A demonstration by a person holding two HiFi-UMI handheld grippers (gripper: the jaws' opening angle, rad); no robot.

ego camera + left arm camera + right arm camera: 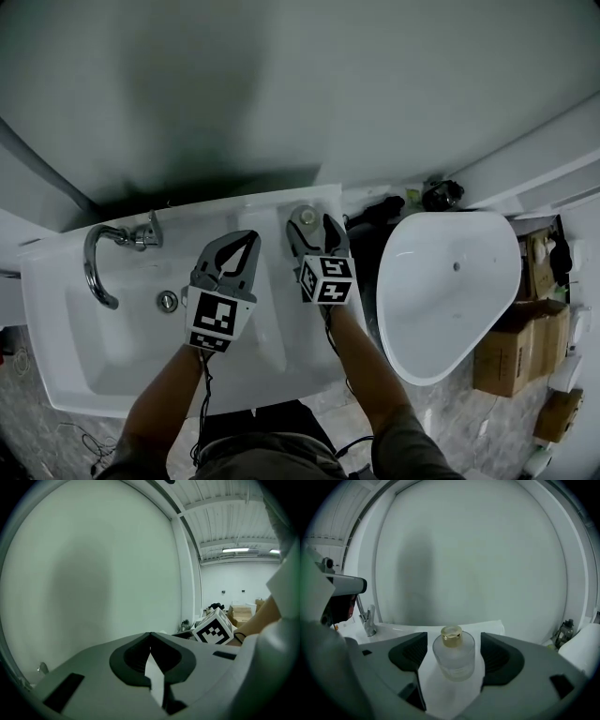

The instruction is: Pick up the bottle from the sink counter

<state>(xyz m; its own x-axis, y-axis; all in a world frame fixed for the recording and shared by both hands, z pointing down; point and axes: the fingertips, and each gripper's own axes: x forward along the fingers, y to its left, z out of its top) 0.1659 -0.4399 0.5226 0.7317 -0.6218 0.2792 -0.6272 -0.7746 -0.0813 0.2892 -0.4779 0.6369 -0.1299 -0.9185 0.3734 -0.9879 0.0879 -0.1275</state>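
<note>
A small frosted bottle (453,657) with a gold cap stands upright on the white sink counter (487,626), at its back right corner near the wall. In the head view the bottle (303,217) sits just ahead of my right gripper (313,232). The right gripper (454,654) is open, its dark pads (410,652) on either side of the bottle with a gap on each side. My left gripper (247,240) hovers over the basin's right part, shut and holding nothing. In the left gripper view the left gripper (150,637) has its tips together and faces the wall.
A chrome faucet (114,251) stands at the sink's back left, with the drain (167,301) in the basin. A white oval tub (441,291) lies to the right of the sink. Cardboard boxes (511,349) and dark clutter (441,195) lie beyond it.
</note>
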